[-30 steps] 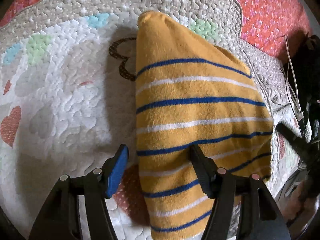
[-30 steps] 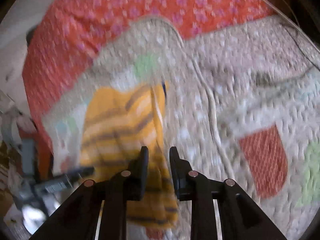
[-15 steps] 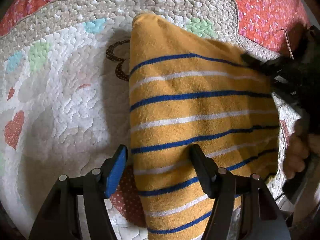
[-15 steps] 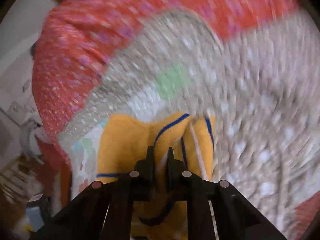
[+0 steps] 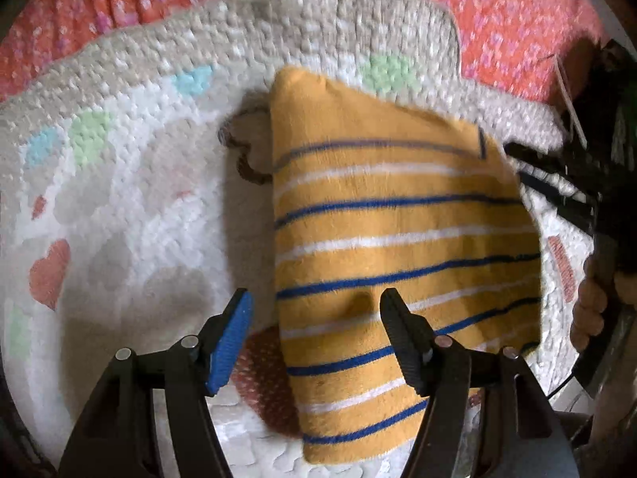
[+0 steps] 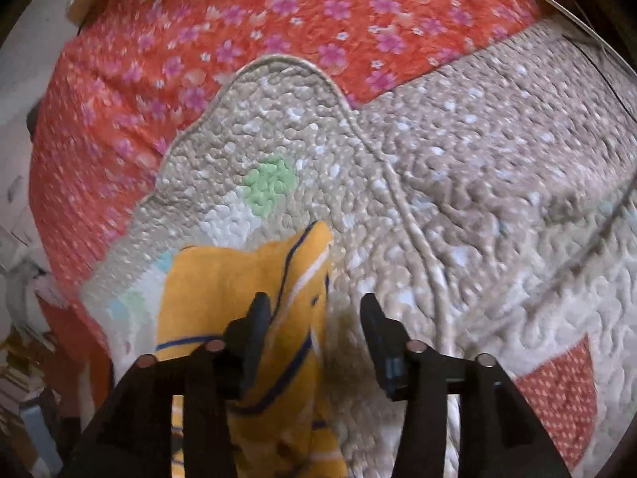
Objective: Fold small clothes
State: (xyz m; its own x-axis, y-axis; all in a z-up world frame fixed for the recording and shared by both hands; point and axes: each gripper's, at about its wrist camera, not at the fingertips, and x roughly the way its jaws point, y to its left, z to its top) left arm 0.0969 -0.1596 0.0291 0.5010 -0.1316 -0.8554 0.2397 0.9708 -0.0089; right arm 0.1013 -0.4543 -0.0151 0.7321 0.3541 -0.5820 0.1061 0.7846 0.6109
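Observation:
A folded yellow garment with blue and white stripes (image 5: 398, 247) lies on a quilted mat (image 5: 131, 207). My left gripper (image 5: 314, 334) is open above the garment's near left edge; its right finger (image 5: 402, 330) is over the cloth, its blue-padded left finger (image 5: 231, 338) over the mat. The garment also shows in the right wrist view (image 6: 247, 302). My right gripper (image 6: 314, 338) is open and empty at the garment's corner, with the left finger (image 6: 254, 326) over the cloth.
An orange floral bedspread (image 6: 239, 32) lies beyond the mat's scalloped edge. The mat shows in the right wrist view (image 6: 458, 183) with a red patch (image 6: 557, 390). A hand holding the right gripper (image 5: 593, 302) is at the garment's right side.
My right gripper was shut on the garment's corner and has opened, letting it go. The corner now lies flat, folded over. My left gripper stayed open in place.

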